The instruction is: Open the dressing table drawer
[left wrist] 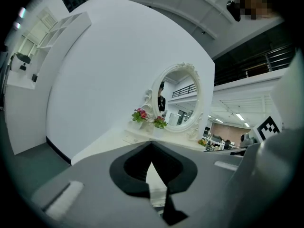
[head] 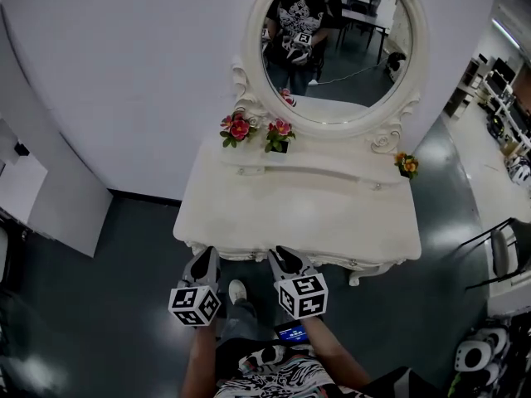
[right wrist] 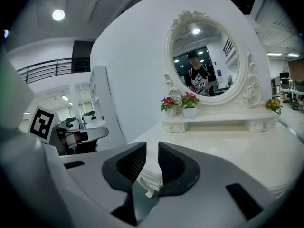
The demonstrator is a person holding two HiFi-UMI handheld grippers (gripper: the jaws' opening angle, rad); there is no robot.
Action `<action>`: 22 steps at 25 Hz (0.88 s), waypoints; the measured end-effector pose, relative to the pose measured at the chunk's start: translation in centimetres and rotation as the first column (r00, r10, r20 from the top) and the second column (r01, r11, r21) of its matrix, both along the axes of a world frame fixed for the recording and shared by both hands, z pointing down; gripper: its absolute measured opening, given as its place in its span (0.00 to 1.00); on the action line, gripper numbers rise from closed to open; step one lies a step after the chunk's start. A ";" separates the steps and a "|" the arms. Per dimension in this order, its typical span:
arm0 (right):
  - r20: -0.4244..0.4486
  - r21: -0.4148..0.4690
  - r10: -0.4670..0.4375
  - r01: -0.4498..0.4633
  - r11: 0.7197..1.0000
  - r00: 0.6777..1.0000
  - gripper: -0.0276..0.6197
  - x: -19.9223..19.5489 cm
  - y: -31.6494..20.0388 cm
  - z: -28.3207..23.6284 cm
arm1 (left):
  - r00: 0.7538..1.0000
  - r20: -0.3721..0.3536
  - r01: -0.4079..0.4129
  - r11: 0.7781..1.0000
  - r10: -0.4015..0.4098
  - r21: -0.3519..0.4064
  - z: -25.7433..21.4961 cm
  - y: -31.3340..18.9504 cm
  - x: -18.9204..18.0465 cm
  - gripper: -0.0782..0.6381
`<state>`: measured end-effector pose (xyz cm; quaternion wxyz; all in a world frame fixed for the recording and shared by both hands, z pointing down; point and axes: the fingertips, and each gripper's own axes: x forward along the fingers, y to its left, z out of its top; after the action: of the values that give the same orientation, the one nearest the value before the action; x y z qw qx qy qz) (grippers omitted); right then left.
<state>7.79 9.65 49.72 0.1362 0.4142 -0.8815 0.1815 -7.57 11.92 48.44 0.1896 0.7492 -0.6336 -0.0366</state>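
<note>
- The right gripper (head: 286, 257) is closest in the head view. Its tips are at the dressing table's (head: 332, 214) front edge, close to the middle of that edge.
- Its jaws stand a narrow way apart and roughly parallel, and nothing is caught between the pads (right wrist: 130, 163).
- The left gripper (head: 204, 259) is at the same front edge but off toward the table's left corner. In its own view (left wrist: 151, 146) the tips meet in a point and hold nothing.
- The drawer (right wrist: 148, 178) sits under the tabletop's front lip, so the head view hides its face behind the overhang.
- The right gripper view shows a strip of carved white front through the jaw gap, below and just ahead of the tips. A small brassy speck there may be the pull, but it is too small to tell.
- The drawer front runs lengthwise along the table's front edge, so it should slide out away from the mirror (head: 332, 48) and toward the person.
- By my reading the right gripper is the nearer one. It needs to drop below the lip and close on the pull.
</note>
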 end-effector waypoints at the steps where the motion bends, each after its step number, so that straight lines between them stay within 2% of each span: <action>1: -0.008 -0.006 0.005 -0.005 1.000 1.000 0.17 -0.5 -1.3 0.4 | 1.000 0.000 -0.004 1.000 0.004 -0.004 0.4 -1.6 -0.6 0.11; 4: -0.033 -0.035 0.009 -0.010 0.999 0.999 0.19 -2.9 -5.6 1.5 | 1.000 0.019 -0.021 0.999 0.022 -0.042 1.8 -7.1 -2.6 0.11; 7: -0.045 -0.067 0.024 -0.027 0.997 0.999 0.18 -5.0 -9.4 2.1 | 0.997 0.028 -0.071 0.995 0.073 -0.077 2.8 -11.9 -3.8 0.11; 12: -0.062 -0.088 0.067 -0.073 0.994 0.996 0.19 -7.9 -16.5 3.3 | 0.989 0.037 -0.140 0.986 0.144 -0.087 3.6 -19.4 -5.7 0.11; 17: -0.094 -0.110 0.137 -0.147 0.983 0.986 0.19 -8.4 -21.4 4.8 | 0.977 0.033 -0.206 0.970 0.211 -0.128 5.7 -24.2 -6.4 0.11; 22: -0.101 -0.125 0.165 -0.177 0.976 0.981 0.20 -8.6 -24.0 5.3 | 0.969 0.007 -0.242 0.959 0.246 -0.150 7.0 -26.9 -6.2 0.11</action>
<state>-0.82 -14.30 55.00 0.1868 0.4862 -0.8215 0.2321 -13.77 -14.98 55.44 0.2397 0.8057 -0.5398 0.0436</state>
